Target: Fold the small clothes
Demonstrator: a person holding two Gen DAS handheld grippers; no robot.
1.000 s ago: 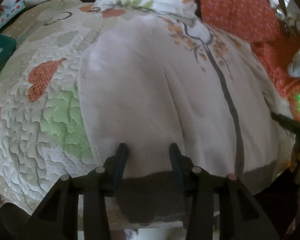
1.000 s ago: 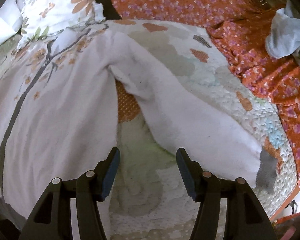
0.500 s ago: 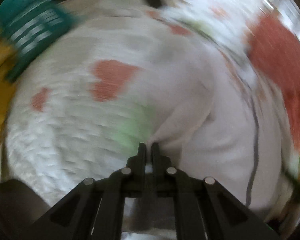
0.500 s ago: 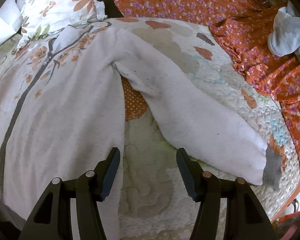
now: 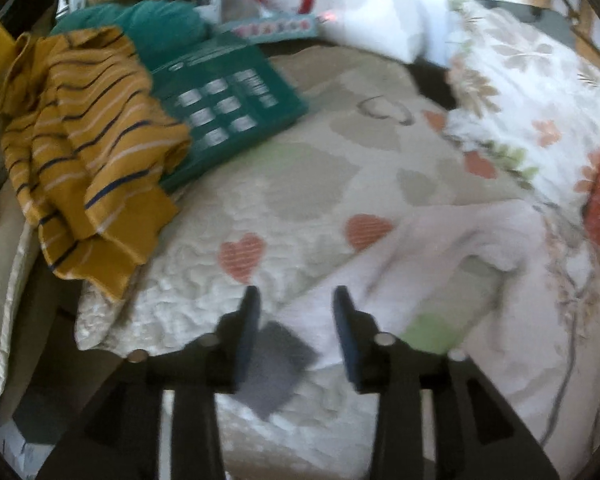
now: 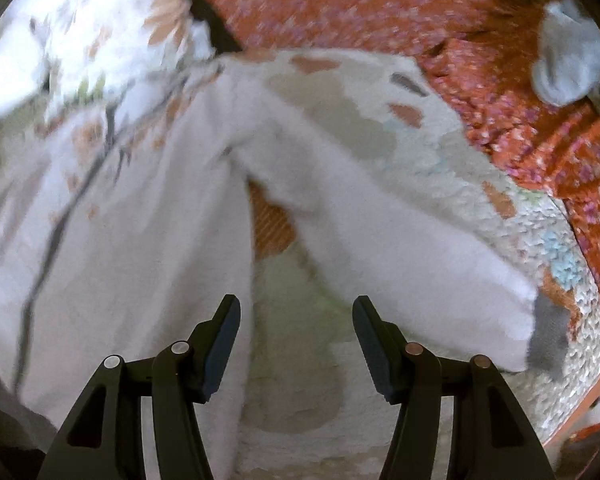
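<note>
A small white top (image 6: pixel 132 232) with a floral print and grey cuffs lies spread flat on a quilted bedspread (image 6: pixel 440 148). In the left wrist view its left sleeve (image 5: pixel 400 264) stretches out, ending in a grey cuff (image 5: pixel 276 364). My left gripper (image 5: pixel 296 304) is open, its fingertips just above that sleeve end near the cuff. In the right wrist view the right sleeve (image 6: pixel 400 248) runs to a grey cuff (image 6: pixel 548 336). My right gripper (image 6: pixel 296 312) is open and empty, over bare quilt between the body and the right sleeve.
A mustard striped garment (image 5: pixel 88 152) and a green box (image 5: pixel 228 108) lie at the quilt's (image 5: pixel 300 184) far left. A floral pillow (image 5: pixel 524 104) sits at the back. An orange floral sheet (image 6: pixel 420 12) and a grey garment (image 6: pixel 568 56) lie at the right.
My left gripper shut on the left side of the top, swung it out to the left, then opened; it now sits over the sleeve end. My right gripper stayed open, nearly still.
</note>
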